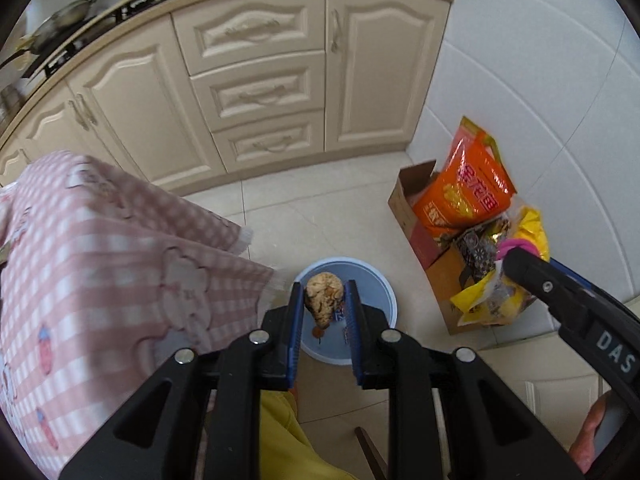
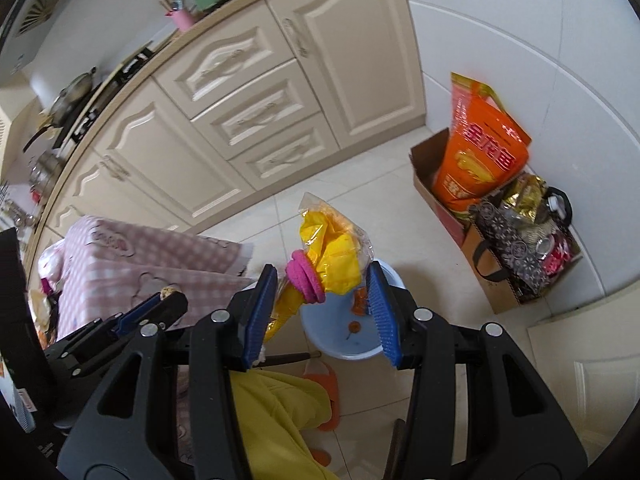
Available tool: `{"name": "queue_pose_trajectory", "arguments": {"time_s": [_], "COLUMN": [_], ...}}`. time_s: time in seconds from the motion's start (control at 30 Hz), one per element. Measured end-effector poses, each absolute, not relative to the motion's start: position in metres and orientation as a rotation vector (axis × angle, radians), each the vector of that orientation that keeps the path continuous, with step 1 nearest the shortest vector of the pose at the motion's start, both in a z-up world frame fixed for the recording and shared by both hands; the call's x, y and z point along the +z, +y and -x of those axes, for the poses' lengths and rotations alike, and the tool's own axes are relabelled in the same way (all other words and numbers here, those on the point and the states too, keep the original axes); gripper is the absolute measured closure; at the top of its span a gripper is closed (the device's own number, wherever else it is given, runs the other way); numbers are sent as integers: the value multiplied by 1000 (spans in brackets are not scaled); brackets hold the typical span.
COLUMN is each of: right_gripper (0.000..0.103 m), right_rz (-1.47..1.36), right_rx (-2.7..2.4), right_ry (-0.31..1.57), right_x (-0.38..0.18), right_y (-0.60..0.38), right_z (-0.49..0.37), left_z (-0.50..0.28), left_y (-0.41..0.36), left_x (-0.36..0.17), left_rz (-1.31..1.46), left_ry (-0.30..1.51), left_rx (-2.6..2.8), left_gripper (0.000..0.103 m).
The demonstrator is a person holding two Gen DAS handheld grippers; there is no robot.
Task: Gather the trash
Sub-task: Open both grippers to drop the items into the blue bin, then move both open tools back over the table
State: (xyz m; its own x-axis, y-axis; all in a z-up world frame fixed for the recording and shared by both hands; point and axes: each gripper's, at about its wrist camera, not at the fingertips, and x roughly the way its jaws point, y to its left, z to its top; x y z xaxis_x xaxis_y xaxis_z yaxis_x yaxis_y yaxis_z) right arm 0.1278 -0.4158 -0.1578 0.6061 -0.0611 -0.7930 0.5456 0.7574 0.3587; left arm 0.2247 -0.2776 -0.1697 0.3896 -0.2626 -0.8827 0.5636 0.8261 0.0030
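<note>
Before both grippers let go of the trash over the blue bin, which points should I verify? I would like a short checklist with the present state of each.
1. Left gripper holds the brown crumpled lump between its pads: ok.
2. Lump lies over the blue bin opening in the left wrist view: ok.
3. Right gripper holds the yellow plastic wrapper with the pink ring: ok.
4. Wrapper fully over the bin: cannot tell; part hangs toward the bin's left rim.
5. Bin has room: ok, only a few small scraps inside.
6. Pink checked cloth clear of the bin: cannot tell.

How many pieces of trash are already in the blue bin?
2 visible: an orange wrapper against the blue bin's wall and a small round orange scrap on its floor; the tools may hide more.
</note>
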Motion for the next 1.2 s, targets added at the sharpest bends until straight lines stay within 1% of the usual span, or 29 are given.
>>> {"name": "queue_pose_trajectory", "arguments": {"time_s": [0.23,0.27,0.3,0.43,0.5,0.57,0.63,0.67,0.7,0.77,1.2], "right_gripper": [57,57,57,57,57,57,54,51,42,35,34], "right_rz": [-644,-645,-645,-641,-631,-608,-586,-583,-595,-620,-611], "right_rx": [-404,-405,-405,-401,-393,-380,-364,-349,-328,-309,-344], "right_ry": [888,891,895,906,916,928,937,935,933,944,1019], "right_x": [-170,-171,-172,-176,-178,-180,-181,-180,-180,-181,-190], "right_y": [-426,-427,-428,-426,-423,-419,-415,-413,-412,-411,-395], "right_z": [-134,-134,-135,-140,-146,-156,-166,-172,-177,-181,-160], "left_z": [-238,-241,-244,-248,-249,-248,-247,-247,-247,-248,-236], "left_y": [-295,-295,-295,-286,-279,-270,-263,-260,-257,-253,-247], "left_x": [-188,-190,-194,-196,-193,-189,-186,-184,-182,-180,-173], "left_rz": [-341,-341,-338,-332,-313,-301,-301,-295,-288,-276,-271], "left_ry": [1091,1102,1118,1136,1136,1119,1111,1109,1110,1111,1103], "left_rx": [-532,-527,-524,-488,-478,-463,-449,-446,-445,-439,-461], "left_gripper": [81,78,72,61,50,47,46,45,44,44,43]}}
